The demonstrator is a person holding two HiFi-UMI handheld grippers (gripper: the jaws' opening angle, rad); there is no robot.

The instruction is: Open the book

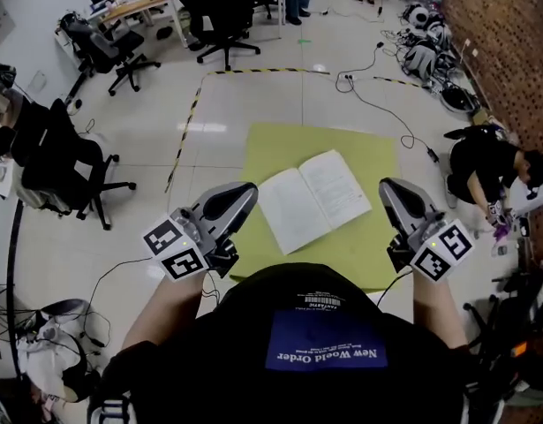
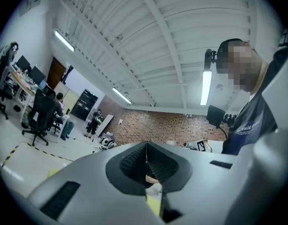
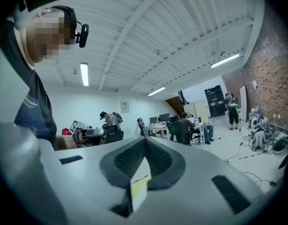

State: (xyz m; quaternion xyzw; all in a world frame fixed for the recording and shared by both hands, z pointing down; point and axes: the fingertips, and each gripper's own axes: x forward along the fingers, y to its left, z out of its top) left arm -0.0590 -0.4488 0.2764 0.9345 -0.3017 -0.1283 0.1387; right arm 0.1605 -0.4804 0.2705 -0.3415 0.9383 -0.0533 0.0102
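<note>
Left gripper (image 1: pixel 247 190), right gripper (image 1: pixel 388 185) both clenched, empty. Shirt (image 1: pixel 328 321) print: "New World Order". Only head view shows open book (image 1: pixel 313 199), yellow mat (image 1: pixel 377 153).

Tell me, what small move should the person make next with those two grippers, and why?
Probably none on the book: it already lies open, pages up, on the yellow mat. The left gripper and right gripper hang to either side of it, both shut and empty, touching nothing. I would just lower them to rest, clear of the pages.
</note>
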